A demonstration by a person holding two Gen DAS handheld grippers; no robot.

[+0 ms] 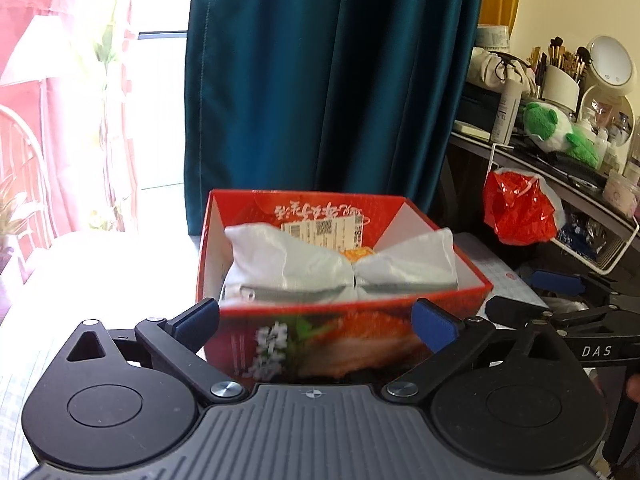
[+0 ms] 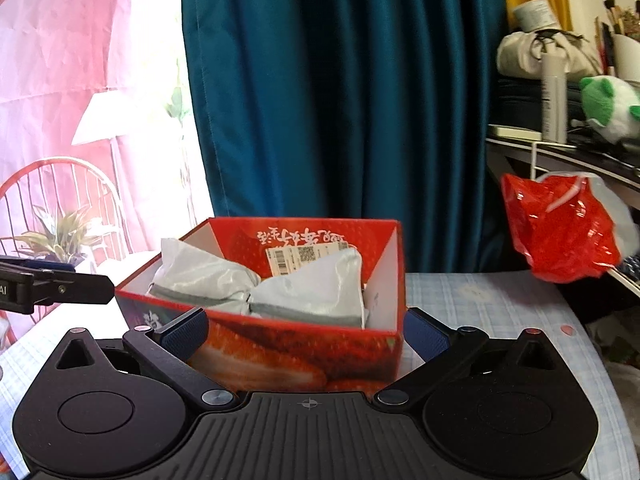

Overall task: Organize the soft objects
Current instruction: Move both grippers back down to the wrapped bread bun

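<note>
Surroundings: teal curtain hanging directly behind the work surface; pink sheer drape and bright window to its left, with a potted plant and a red wire chair near it. To the right, a cluttered dark shelf bearing a green-and-white plush toy, a white bottle, a cup of brushes and a round mirror; a red plastic bag hangs from its edge. Container: open red printed cardboard box on a pale checked tablecloth, holding two silvery-white soft pouches lying side by side, nearly filling it, with a barcode label on the far inner wall. Left gripper: jaws spread wide, empty, before the box's near wall. Right gripper: likewise wide, empty, just short of the box.
</note>
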